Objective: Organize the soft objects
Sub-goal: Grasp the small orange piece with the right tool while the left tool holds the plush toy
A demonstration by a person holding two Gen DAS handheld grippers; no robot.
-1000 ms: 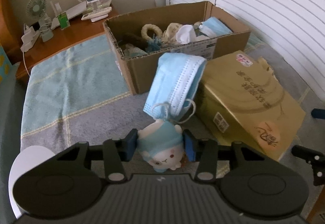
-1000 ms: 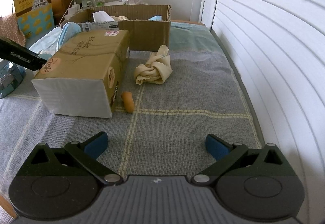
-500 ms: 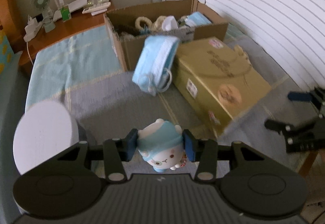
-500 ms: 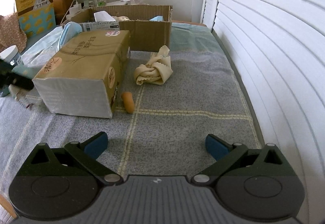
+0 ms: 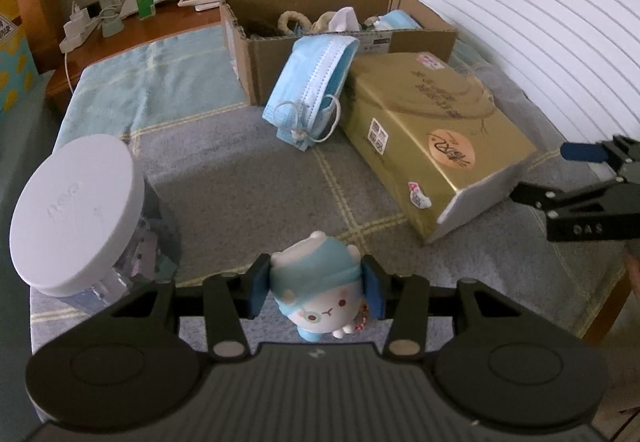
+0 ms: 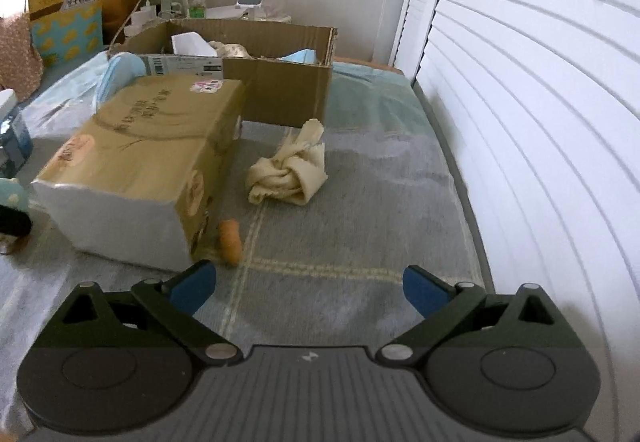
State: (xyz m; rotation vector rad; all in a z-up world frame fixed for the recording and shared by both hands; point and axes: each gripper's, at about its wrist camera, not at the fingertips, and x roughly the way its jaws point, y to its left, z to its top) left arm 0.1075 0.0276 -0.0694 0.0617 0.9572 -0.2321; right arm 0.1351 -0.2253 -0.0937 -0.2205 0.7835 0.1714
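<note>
Where a grey-and-blue plaid blanket covers the bed beside white louvred shutters, an open brown cardboard box sits at upper centre. The left gripper clamps a small blue-and-white plush toy upright, face toward the camera. The right gripper has its jaws spread wide, empty.

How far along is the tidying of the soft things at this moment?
Partly done: the cardboard box already holds several soft items. The left gripper grips the plush toy. Left outside: face masks, knotted cloth. The right gripper is open, empty.
</note>
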